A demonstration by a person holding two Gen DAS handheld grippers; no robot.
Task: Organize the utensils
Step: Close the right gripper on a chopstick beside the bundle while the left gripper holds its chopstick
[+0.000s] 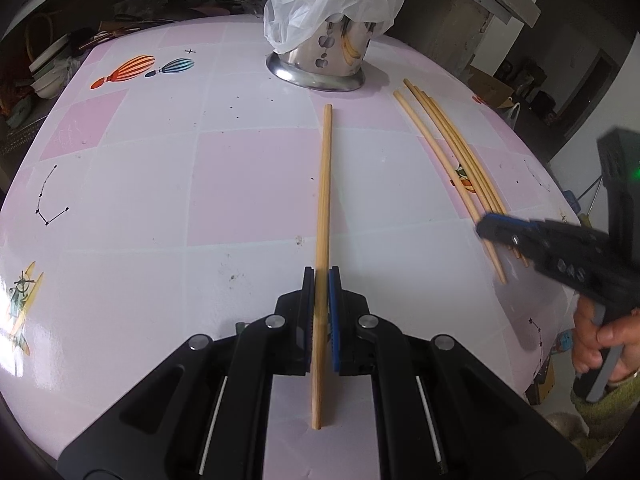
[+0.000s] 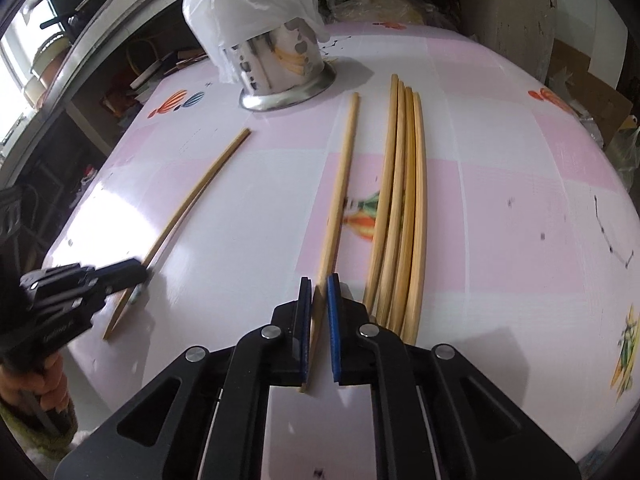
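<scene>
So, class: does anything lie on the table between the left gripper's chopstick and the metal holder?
Nothing visible: bare table runs from the chopstick in the left gripper to the metal holder.

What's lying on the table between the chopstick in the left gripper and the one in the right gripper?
Nothing: the right wrist view shows bare tablecloth between the left chopstick and the right chopstick.
</scene>
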